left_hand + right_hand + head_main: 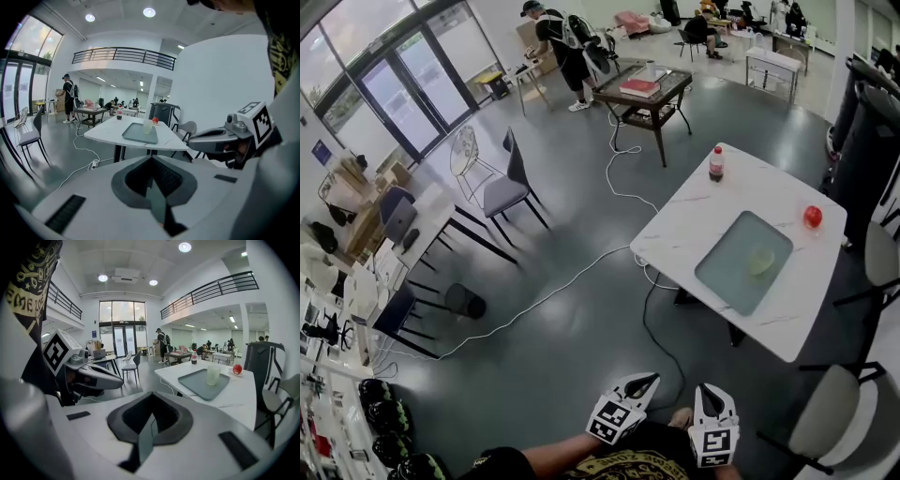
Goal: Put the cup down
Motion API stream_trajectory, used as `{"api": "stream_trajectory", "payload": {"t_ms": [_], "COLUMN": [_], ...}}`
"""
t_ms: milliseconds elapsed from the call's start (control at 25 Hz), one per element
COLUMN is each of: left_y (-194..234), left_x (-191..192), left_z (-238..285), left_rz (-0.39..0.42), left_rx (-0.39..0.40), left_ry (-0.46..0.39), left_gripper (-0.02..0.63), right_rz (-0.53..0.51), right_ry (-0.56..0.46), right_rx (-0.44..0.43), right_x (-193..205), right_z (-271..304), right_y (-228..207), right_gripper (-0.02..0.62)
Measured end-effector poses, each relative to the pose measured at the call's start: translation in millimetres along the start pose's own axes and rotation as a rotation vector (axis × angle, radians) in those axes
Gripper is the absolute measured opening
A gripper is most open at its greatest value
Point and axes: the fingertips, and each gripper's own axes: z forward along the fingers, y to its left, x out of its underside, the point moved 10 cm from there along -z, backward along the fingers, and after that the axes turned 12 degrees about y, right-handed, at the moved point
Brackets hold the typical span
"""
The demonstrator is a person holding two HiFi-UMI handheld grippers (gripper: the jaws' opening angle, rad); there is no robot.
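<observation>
Left gripper (645, 382) and right gripper (711, 392) are at the body, well apart from the surface (694, 220), both with fingers pressed together on nothing. The cup (761, 260), pale, translucent and upright, stands on the tray (724, 274) on that surface. It appears already set down, so no placing move seems required.

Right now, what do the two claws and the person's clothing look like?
Both the left claw and the right claw have pale grey, tapering shells with dark inner pads. Each carries a white cube printed with black square markers. The person wears a black top with gold lettering. No cables show on them.
</observation>
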Motion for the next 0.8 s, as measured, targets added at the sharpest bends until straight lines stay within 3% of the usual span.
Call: {"api": "stream_trajectory", "payload": {"t_ms": [800], "left_y": [37], "left_x": [-21], "left_z": [11], "left_rz": [0.017], "left_rx": [0.038], "left_ry": [-0.027], "left_gripper": [0.008], "right_rz": [-0.001], "right_ry": [0.007], "right_rx": [0.029], "right_x": [-23], "right_z": [25], "right_y": [13], "right_gripper": [0.005]}}
